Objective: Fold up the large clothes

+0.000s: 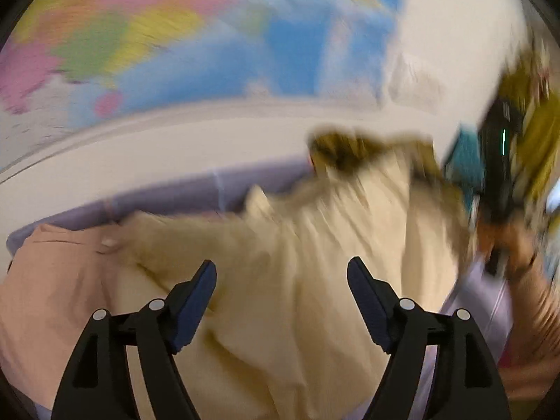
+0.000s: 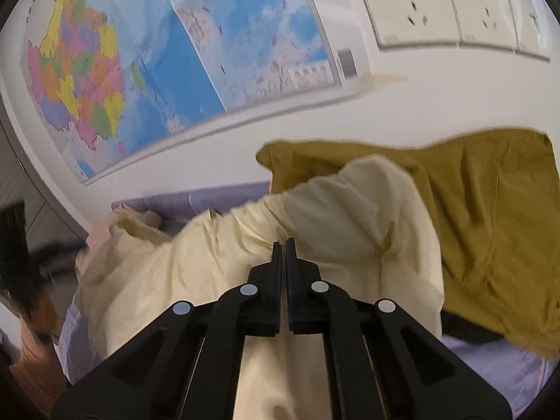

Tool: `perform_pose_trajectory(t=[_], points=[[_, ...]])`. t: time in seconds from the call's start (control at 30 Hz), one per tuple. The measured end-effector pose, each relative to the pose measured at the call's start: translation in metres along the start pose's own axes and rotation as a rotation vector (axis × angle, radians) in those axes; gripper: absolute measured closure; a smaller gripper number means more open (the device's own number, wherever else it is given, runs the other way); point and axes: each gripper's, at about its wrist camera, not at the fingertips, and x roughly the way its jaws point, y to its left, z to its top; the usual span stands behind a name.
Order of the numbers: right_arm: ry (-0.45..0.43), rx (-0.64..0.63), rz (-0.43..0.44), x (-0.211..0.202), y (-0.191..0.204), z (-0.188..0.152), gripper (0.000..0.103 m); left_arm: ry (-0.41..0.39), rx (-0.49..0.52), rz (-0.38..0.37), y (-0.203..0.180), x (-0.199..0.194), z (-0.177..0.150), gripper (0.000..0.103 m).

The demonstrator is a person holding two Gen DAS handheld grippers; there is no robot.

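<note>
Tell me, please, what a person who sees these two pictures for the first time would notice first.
Probably the colourful wall map, which fills the upper left of the right wrist view. Below it lies a pale yellow garment, crumpled on the lilac sheet, with a mustard garment to its right. In front, the right gripper is shut, while the left gripper stands open above the pale cloth.

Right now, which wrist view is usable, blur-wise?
Left wrist: heavy motion blur smears the cream-yellow garment and colourful wall map; only its gripper is crisp. Right wrist: mostly sharp, mustard cloth creases readable, fisheye bending at edges.
</note>
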Motion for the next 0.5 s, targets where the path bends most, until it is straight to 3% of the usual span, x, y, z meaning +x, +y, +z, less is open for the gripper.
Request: perform_pose_trajectory(t=[0.03,0.1,0.13,0.2,0.23,0.3,0.43,0.5], points=[[-0.003,-0.002,-0.003,0.001,0.001,0.004,0.101,0.043,0.022,0.012,-0.009,0.016,-0.004,0.028],[-0.003,-0.01,-0.02,0.006,0.003,0.008,0.101,0.108,0.03,0.062,-0.016,0.044,-0.009,0.038],[0.006,-0.011,-0.029,0.011,0.003,0.007,0.101,0.129,0.034,0.117,-0.016,0.058,-0.01,0.051],[0.017,-0.038,-0.062,0.018,0.003,0.004,0.101,0.137,-0.008,0.11,-0.007,0.074,-0.008,0.067],[0.021,-0.046,-0.076,0.02,0.003,0.001,0.101,0.127,-0.04,0.128,-0.002,0.08,-0.005,0.081],[0.02,-0.036,-0.071,0.019,0.0,0.0,0.101,0.119,-0.097,0.13,0.008,0.083,0.003,0.095],[-0.045,-0.033,-0.066,-0.002,0.001,0.007,0.101,0.078,-0.128,0.153,0.014,0.088,0.019,0.099],[-0.026,-0.032,-0.078,0.003,-0.002,0.005,0.101,0.06,-0.121,0.195,0.015,0.095,0.021,0.099]])
